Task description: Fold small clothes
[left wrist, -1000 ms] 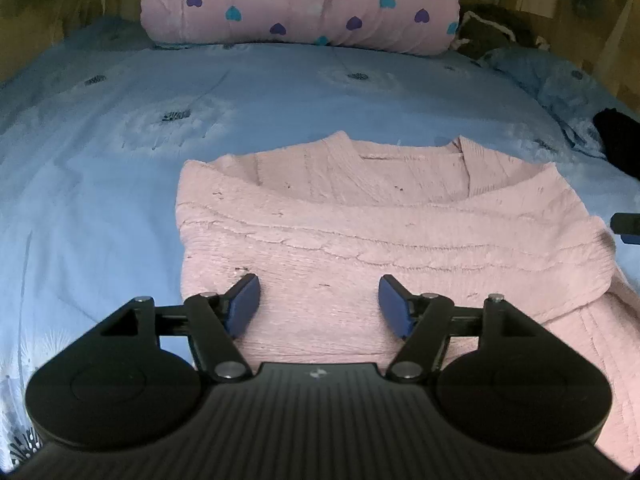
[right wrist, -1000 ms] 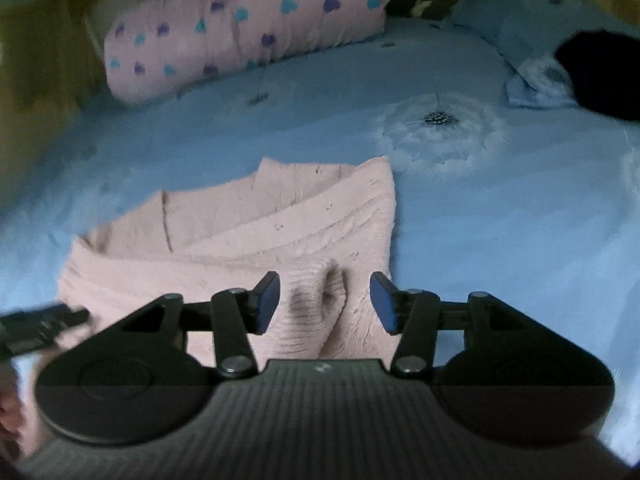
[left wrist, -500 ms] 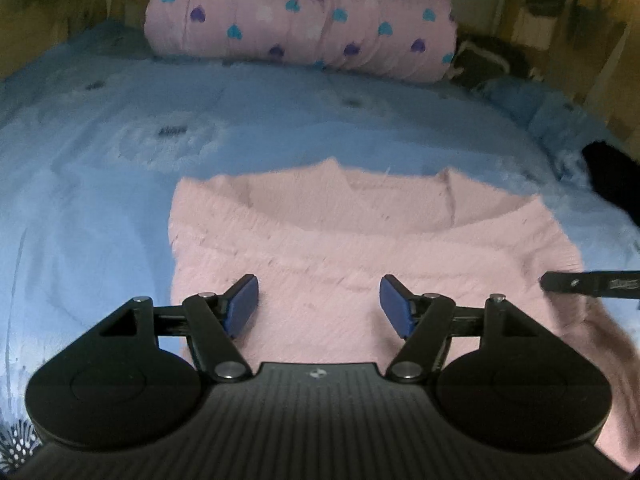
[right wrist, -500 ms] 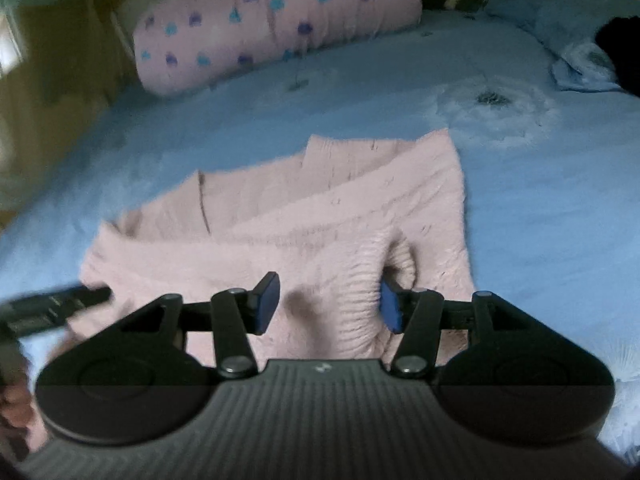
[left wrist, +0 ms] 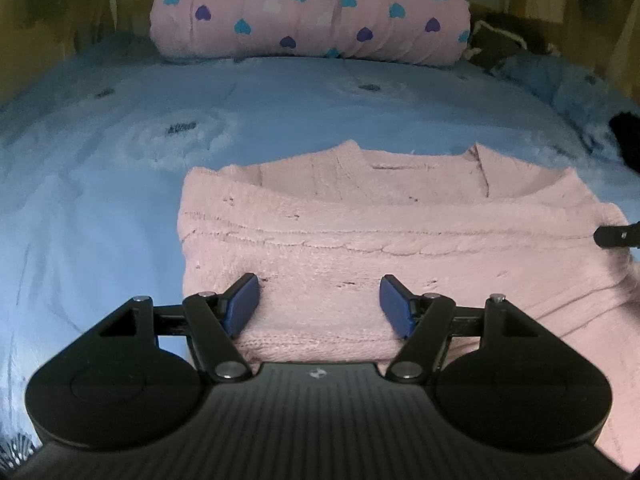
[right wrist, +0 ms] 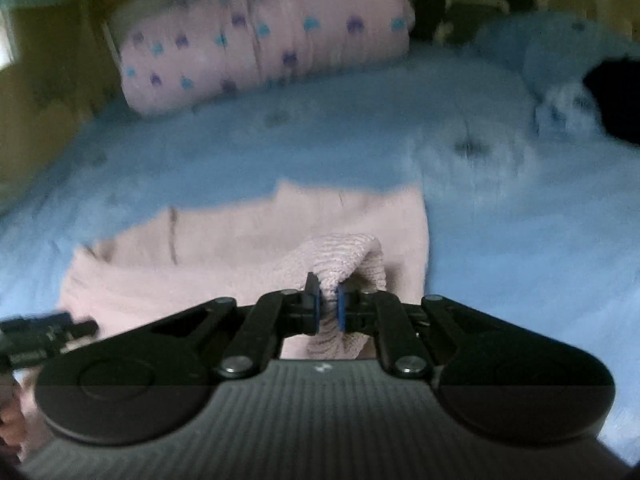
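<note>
A pink knitted sweater [left wrist: 360, 232] lies partly folded on the blue bed, its neckline toward the far end. My left gripper [left wrist: 318, 304] is open and hovers low over the sweater's near left part, holding nothing. My right gripper [right wrist: 325, 307] is shut on the ribbed cuff of the sweater's sleeve [right wrist: 340, 256] at the sweater's right side and lifts it slightly. The right gripper's tip shows at the right edge of the left wrist view [left wrist: 618, 235]. The left gripper shows at the left edge of the right wrist view [right wrist: 44, 332]. The right wrist view is blurred.
The blue bedsheet [left wrist: 100, 200] surrounds the sweater. A pink rolled quilt with hearts [left wrist: 308, 8] lies at the head of the bed. A black item [left wrist: 628, 140] and bunched blue bedding [left wrist: 560, 84] sit at the right. Wooden walls border the bed.
My right gripper has closed on the sleeve cuff, which was loose between its open jaws before. My left gripper stayed open and shifted slightly over the sweater.
</note>
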Available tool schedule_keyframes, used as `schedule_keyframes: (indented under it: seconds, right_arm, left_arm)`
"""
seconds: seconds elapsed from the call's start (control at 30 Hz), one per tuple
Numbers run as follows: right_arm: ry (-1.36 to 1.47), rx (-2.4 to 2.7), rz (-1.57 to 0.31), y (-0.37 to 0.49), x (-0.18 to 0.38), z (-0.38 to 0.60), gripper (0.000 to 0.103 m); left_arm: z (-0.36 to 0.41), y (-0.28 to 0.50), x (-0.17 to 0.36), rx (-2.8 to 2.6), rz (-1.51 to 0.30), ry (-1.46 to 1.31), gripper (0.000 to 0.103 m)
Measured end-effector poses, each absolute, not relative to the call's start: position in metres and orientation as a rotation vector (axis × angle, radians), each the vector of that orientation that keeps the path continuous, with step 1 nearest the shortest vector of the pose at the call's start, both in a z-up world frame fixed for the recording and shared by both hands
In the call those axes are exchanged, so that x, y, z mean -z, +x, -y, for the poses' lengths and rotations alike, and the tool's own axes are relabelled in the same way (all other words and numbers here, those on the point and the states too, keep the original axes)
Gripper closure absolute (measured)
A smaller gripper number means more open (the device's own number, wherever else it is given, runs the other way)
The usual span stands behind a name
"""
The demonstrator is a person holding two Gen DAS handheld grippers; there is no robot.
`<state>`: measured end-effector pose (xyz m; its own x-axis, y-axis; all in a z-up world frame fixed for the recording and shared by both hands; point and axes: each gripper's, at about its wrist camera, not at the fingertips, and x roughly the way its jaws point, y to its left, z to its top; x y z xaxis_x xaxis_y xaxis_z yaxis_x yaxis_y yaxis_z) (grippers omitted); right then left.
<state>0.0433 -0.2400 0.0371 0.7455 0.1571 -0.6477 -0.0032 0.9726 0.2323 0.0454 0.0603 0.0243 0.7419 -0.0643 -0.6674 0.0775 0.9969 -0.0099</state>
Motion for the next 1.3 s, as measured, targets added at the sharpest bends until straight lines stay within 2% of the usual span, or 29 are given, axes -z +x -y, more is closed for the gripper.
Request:
schedule_keyframes:
  seconds: [0.13,0.33,0.5,0.7,0.8,1.03,1.3]
  right_arm:
    - [0.271,-0.071,-0.747,0.043,-0.015,0.249,0.086]
    - [0.226,-0.038,-0.699,0.024,-0.040,0.251,0.072]
    - [0.212,-0.083,-0.645,0.016,-0.051,0.242,0.072]
    - [0.133,-0.036,-0.728,0.036,-0.018,0.234,0.075]
    - [0.094,-0.043,-0.683,0.034,-0.009,0.236,0.075]
    - [0.126,-0.036,-0.664,0.018,-0.021,0.234,0.074]
    - [0.104,-0.125,-0.629,-0.046,-0.050,0.225,0.065]
  left_arm:
    - [-0.058,0.045,-0.023,0.070,-0.723,0.034,0.031]
    - [-0.066,0.046,-0.030,0.070,-0.717,-0.056,0.031]
    - [-0.070,0.050,-0.027,0.071,-0.731,-0.076,0.031]
    - [-0.059,0.052,-0.019,0.063,-0.726,0.036,0.030]
    - [-0.059,0.052,-0.017,0.062,-0.717,0.046,0.030]
    - [-0.060,0.026,-0.034,0.091,-0.713,0.055,0.029]
    - [-0.055,-0.037,-0.067,0.102,-0.715,0.023,0.026]
